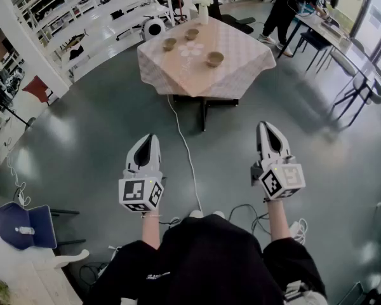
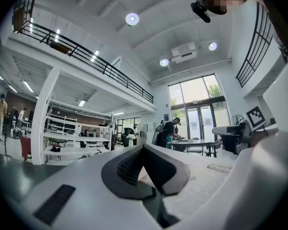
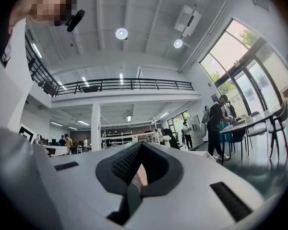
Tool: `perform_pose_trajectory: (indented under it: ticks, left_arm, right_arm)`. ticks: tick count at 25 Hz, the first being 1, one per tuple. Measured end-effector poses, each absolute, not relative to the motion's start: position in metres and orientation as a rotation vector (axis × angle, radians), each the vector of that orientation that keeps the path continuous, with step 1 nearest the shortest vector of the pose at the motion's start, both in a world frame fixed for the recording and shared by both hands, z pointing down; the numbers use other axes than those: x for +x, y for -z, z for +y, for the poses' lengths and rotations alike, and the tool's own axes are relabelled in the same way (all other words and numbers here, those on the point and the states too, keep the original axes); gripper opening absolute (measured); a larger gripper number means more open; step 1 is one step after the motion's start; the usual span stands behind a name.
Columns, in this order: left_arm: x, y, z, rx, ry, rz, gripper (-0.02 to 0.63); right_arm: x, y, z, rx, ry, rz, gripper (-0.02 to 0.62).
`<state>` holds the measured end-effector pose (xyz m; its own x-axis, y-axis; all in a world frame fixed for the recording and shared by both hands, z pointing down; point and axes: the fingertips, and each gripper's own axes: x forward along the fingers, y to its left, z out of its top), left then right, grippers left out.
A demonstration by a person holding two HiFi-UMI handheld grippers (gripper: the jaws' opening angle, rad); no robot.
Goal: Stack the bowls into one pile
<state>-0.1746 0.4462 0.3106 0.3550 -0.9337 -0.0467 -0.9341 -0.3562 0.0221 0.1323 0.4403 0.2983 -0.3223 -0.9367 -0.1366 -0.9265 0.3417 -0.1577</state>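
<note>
Three tan bowls stand apart on a table with a pale patterned cloth (image 1: 241,68), far ahead of me: one at the left (image 1: 169,43), one at the back (image 1: 191,33), one nearer on the right (image 1: 214,58). My left gripper (image 1: 147,137) and right gripper (image 1: 265,126) hang side by side over the grey floor, well short of the table, pointing toward it. Both are shut with nothing between the jaws. The left gripper view shows its jaws (image 2: 144,146) meeting at the tip, and the right gripper view shows the same (image 3: 141,143). The bowls do not show in either gripper view.
A white vase (image 1: 204,11) stands at the table's far edge. A white cable (image 1: 185,148) runs across the floor from the table toward me. White shelving (image 1: 108,18) lines the left, a blue chair (image 1: 26,226) sits near left, and a person (image 1: 292,5) stands by desks and chairs (image 1: 362,81) at the right.
</note>
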Motion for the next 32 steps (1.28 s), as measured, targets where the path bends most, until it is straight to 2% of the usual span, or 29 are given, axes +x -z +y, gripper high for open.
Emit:
perform_pose_trajectory:
  ticks: [19,32]
  left_arm:
    - [-0.124,-0.337,0.44,-2.588,0.005,1.879,-0.003]
    - [-0.104,-0.357,0.347,-2.631,0.015,1.867,-0.003]
  right_arm:
    - [0.17,-0.327,0.411,-1.614,0.205,2.437,-0.008]
    - [0.176,-0.349,0.331,-1.619,0.242,2.456,-0.008]
